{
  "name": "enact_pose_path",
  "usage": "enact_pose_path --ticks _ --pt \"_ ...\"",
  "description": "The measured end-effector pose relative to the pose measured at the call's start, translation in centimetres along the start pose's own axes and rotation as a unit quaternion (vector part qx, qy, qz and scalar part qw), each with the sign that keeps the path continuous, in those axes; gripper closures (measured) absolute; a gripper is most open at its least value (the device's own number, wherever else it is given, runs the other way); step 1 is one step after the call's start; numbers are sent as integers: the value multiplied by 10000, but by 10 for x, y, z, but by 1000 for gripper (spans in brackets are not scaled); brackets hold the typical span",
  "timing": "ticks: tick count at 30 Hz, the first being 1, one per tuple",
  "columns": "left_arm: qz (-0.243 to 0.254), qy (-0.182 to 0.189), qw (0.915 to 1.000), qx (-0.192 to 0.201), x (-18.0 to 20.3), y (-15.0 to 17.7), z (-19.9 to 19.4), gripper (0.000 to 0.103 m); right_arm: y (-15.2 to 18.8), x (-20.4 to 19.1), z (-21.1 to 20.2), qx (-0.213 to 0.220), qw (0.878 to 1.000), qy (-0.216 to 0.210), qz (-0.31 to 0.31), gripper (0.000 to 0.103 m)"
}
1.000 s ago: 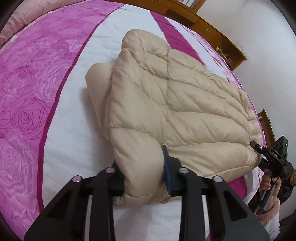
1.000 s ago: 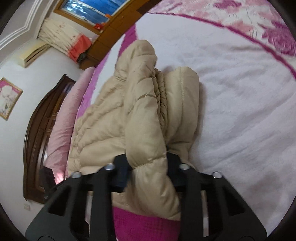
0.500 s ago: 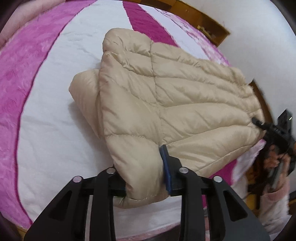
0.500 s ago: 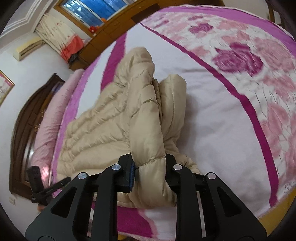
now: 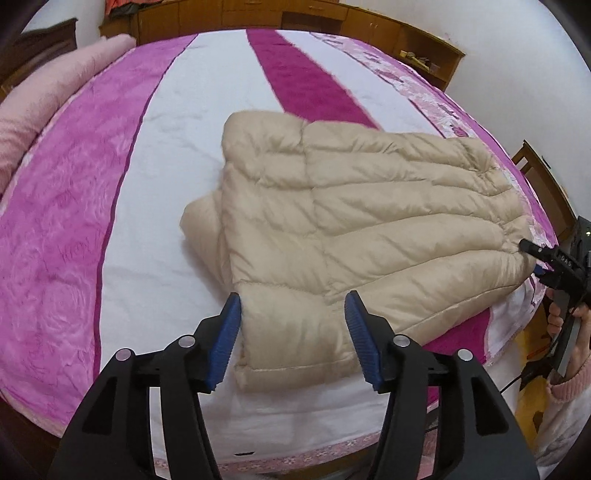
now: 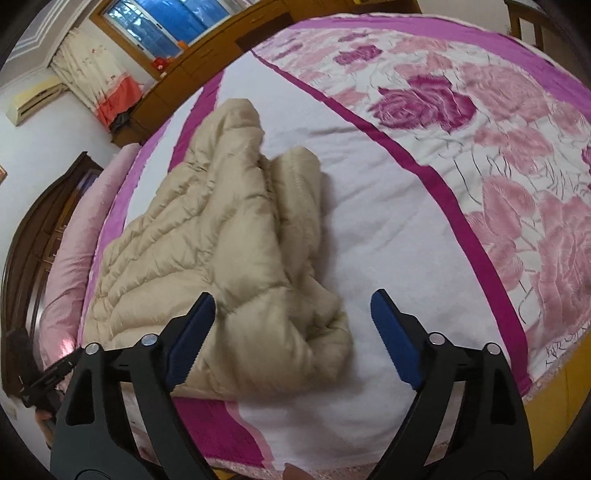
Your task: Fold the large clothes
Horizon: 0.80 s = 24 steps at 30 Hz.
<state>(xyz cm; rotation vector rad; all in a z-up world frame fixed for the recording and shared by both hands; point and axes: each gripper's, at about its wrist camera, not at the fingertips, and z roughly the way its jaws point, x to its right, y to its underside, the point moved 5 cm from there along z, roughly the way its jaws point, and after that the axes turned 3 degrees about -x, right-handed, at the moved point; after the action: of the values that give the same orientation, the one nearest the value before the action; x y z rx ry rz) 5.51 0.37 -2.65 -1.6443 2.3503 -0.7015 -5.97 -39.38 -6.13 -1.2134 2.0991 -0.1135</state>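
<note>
Jaws of my left hand-held gripper (image 5: 293,334) and right hand-held gripper (image 6: 291,338) have just been opening and stand apart, nothing clamped; just beyond them the folded beige jacket (image 5: 354,229) lies on the bed (image 5: 147,221).

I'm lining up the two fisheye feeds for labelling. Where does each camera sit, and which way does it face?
Left wrist: on the left gripper, angled down over the near bed edge at the folded beige puffer jacket; own open blue-padded jaws show, and the right gripper at far right.
Right wrist: on the right gripper, angled down along the jacket toward the headboard and window; own wide-open jaws show.
Shared: jacket, pink floral bedspread, each other's gripper.
</note>
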Motion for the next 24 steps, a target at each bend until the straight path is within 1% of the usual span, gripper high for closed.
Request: enact_pose_path --ticks 2,6,10,13,15,19,24 --pt "51 -29 10000 55 6 -2 -2 45 0 4 2 -58 10000 -18 54 16" --pt "187 -353 9990 206 17 -10 -4 43 3 2 11 -206 9998 -59 3 15" --pt "196 -840 9961 199 11 -12 0 41 5 -2 20 -293 9995 -66 -2 15" --pt "150 -968 9949 223 8 -12 -3 41 5 -4 24 -334 9994 -26 -40 14" --pt "124 -921 9953 278 9 -14 -8 41 5 -5 28 -375 9993 -56 -60 13" --pt "252 -604 9974 315 28 -20 -9 41 8 -5 37 -470 9989 -62 -61 9" --pt "561 -38 9982 215 69 -24 5 41 8 -4 42 -499 9984 -247 55 7"
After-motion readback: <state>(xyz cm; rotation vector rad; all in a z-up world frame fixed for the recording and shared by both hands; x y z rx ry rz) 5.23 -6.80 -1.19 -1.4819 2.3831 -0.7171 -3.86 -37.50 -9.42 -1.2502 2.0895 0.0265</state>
